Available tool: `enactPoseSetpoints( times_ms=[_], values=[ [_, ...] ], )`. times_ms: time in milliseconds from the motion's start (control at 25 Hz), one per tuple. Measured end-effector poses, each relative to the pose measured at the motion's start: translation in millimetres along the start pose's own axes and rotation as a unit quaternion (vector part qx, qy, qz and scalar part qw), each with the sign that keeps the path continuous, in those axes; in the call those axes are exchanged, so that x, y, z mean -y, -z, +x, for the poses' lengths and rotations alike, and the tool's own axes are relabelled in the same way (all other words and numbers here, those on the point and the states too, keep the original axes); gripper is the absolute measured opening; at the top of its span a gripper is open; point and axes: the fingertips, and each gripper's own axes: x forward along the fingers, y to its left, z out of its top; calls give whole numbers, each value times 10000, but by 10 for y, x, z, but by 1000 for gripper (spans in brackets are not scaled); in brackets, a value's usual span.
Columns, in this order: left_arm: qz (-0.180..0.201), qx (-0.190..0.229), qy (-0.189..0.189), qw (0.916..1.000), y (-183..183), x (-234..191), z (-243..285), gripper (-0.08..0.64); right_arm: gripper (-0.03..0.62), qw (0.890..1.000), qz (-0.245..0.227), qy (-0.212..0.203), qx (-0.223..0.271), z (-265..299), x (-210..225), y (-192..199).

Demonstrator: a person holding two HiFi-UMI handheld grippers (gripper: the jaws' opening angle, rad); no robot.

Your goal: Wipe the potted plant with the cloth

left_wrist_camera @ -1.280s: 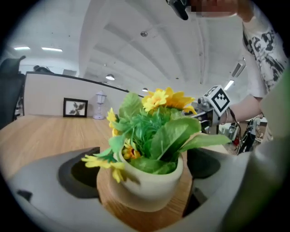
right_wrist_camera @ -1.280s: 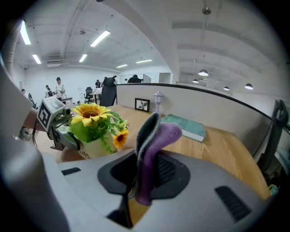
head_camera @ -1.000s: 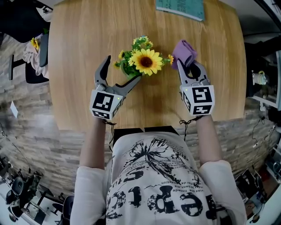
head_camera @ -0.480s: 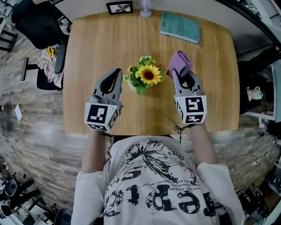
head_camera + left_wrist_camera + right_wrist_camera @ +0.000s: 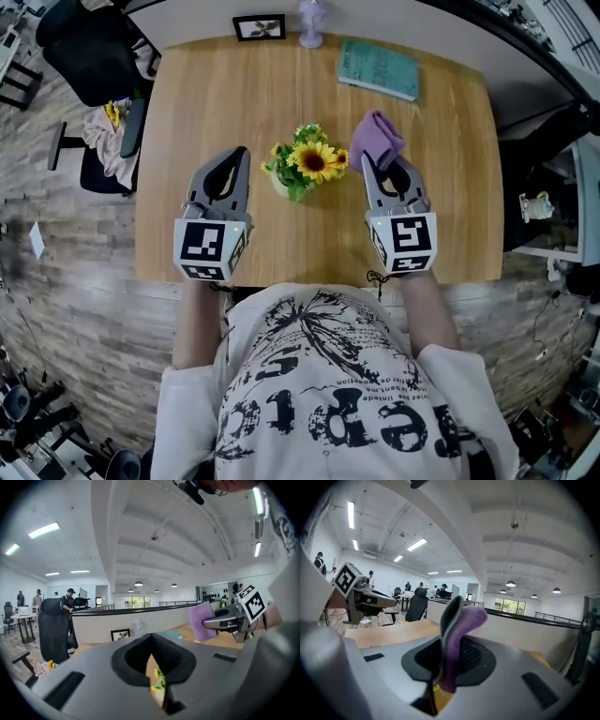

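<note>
- the cloth is in hand: the right gripper is clamped on the purple fold, which sticks up out of its jaws.
- the left gripper holds nothing; its jaws have just been closing and now sit together, empty.
- the potted plant stands upright on the table between the two grippers, near both but touched by neither.
- the cloth is just beside the blooms on their right and not on them, so i judge that no wiping is going on at this moment (leaves and pot show no sign either way).
- what's left, as i read it: bring the cloth onto the plant and rub over it, perhaps with the left gripper steadying the pot.
- only the head view shows the layout, with the plant centred between the grippers.
- the right gripper view alone shows how the fold is pinched low between the pads; it doesn't show the plant.
- the left gripper view shows the jaws meeting, with a sliver of yellow flower past them.
</note>
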Motion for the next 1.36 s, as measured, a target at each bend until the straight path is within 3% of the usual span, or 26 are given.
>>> enactPoseSetpoints(
  times_ms=[400,1360],
  values=[
    [-173,187,429,9988,-8,146,-62,3,58,9986,-346,-391,-127,-97,-206,118],
    [-137,264,501,9983,-26,283,-73,3,60,9996,-180,-189,-74,-156,-109,166]
  ],
)
